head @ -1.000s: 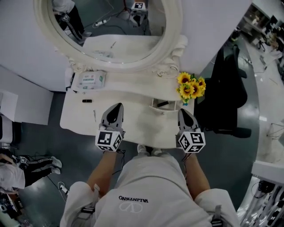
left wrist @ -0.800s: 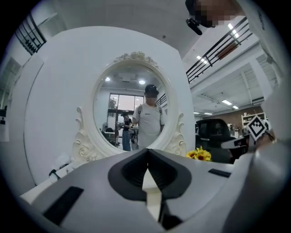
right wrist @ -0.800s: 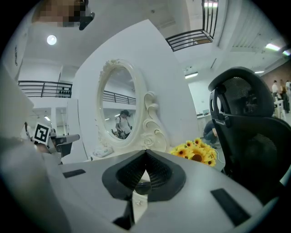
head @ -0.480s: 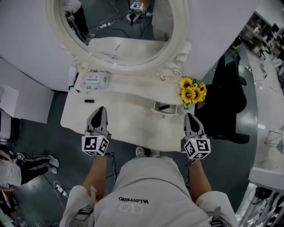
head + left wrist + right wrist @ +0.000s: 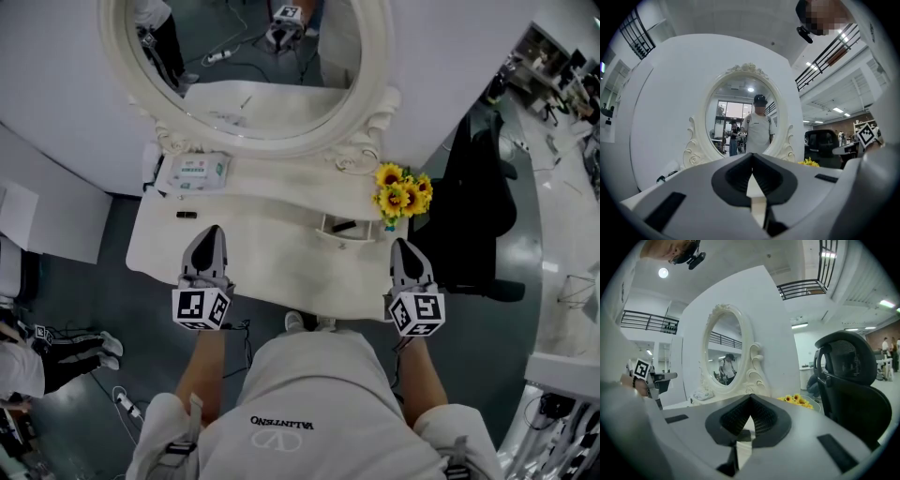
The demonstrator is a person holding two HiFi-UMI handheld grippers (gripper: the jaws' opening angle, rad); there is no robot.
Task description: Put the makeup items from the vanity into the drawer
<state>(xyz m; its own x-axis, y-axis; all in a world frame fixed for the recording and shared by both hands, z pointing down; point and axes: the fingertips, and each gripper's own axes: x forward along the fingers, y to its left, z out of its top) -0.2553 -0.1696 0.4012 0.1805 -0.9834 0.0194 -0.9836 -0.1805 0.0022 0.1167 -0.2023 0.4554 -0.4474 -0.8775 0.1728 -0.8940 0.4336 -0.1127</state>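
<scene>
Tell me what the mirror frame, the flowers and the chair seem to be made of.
Mirror frame: matte cream paint over carved scrolls; wood or moulded resin, can't tell.
Flowers: likely artificial, fabric or plastic, judging by uniform bright yellow petals.
Chair: black, see-through mesh back on a smooth, probably plastic frame.

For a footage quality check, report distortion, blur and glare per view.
Head view: evenly lit, sharp, edges bowed. Left gripper view: fisheye, black corners, mosaic patch up top, mirror sharp. Right gripper view: fisheye, black corners, bright ceiling lamp glaring.
</scene>
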